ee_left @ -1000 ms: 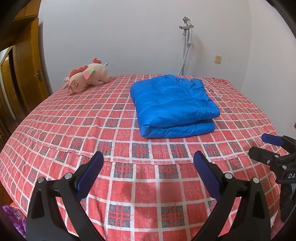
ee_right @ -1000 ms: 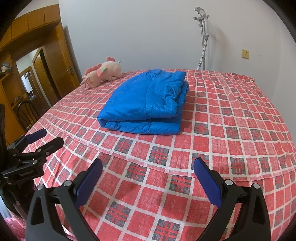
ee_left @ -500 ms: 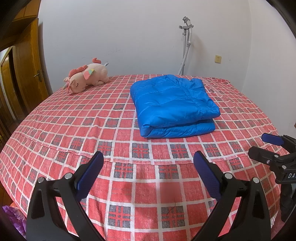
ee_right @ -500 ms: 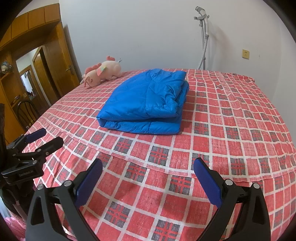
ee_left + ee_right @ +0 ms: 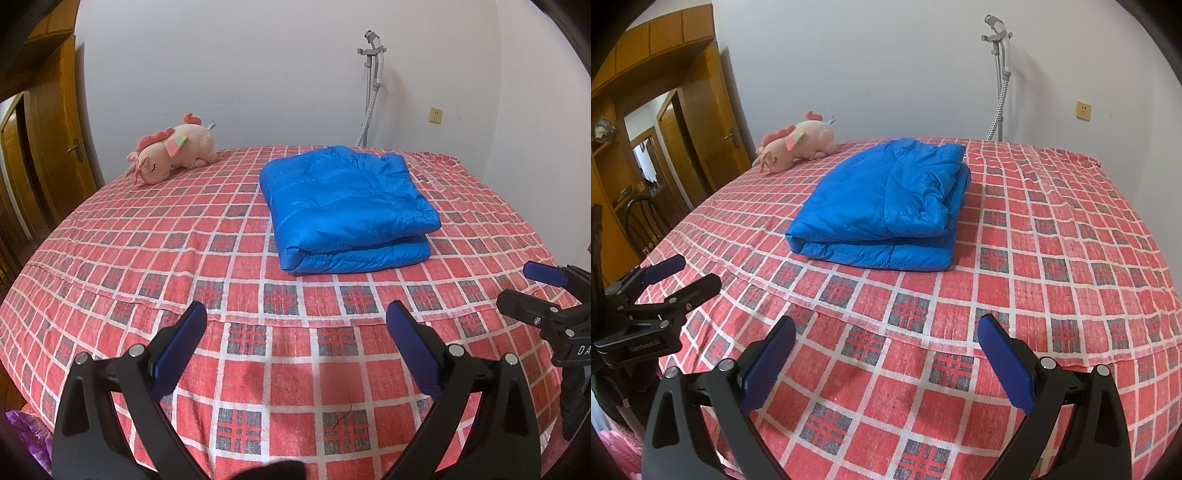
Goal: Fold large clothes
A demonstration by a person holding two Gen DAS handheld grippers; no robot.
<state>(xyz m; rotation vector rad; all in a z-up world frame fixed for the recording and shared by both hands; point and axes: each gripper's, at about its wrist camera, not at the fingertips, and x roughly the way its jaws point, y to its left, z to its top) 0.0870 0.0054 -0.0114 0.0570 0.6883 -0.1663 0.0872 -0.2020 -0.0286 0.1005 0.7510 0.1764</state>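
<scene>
The blue puffer jacket [image 5: 347, 206] lies folded into a compact, two-layer rectangle on the red checked bed [image 5: 147, 258], to the right of the pink unicorn plush [image 5: 171, 149], its quilted shell glossy and its edges fairly square. Both the left claw [image 5: 295, 332] and the right claw [image 5: 886, 339] hover apart and empty over the bed's near edge, well short of the jacket. The fold looks finished, so the best move is probably to leave the bundle untouched, or at most press its puffed top layer flat.

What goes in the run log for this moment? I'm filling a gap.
jacket: folded on bed | left gripper: open, empty | right gripper: open, empty
</scene>
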